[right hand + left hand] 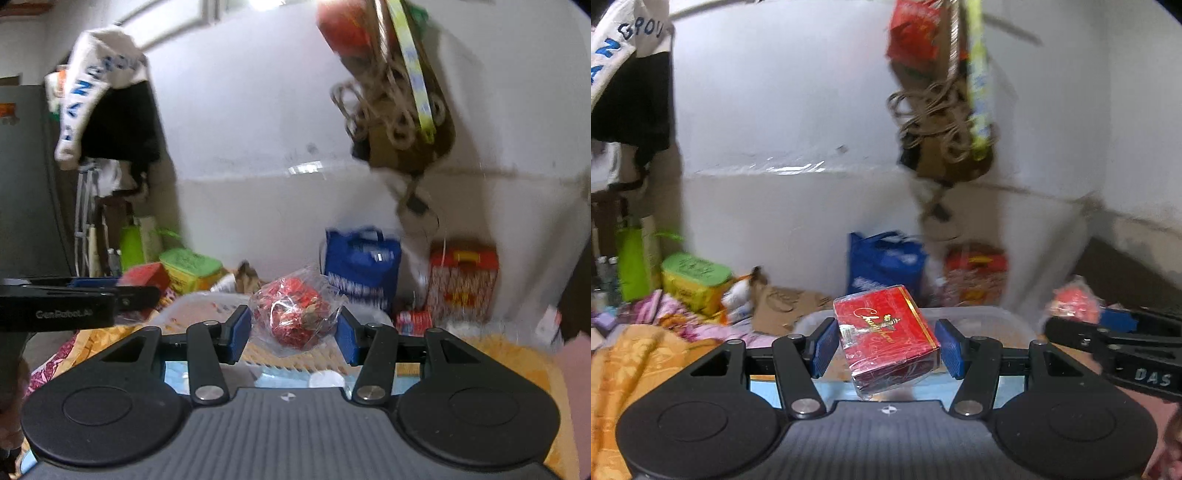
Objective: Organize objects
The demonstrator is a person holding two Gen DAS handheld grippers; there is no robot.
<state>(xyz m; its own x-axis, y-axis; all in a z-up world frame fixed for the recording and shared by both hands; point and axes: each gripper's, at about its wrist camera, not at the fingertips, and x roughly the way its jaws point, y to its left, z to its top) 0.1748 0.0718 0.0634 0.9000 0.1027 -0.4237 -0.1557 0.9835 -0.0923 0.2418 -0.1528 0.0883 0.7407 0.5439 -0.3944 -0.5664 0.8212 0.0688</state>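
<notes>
A clear plastic tub (979,314) sat just beyond both my claws, and I could not tell what lay in it. My left claw (886,347) was clamped on a red box (886,336) wrapped in film, held tilted above the tub's near rim. My right claw (293,332) was clamped on a clear bag of red sweets (295,314), also held over the tub, with a blue bag (362,266) against the wall behind it.
</notes>
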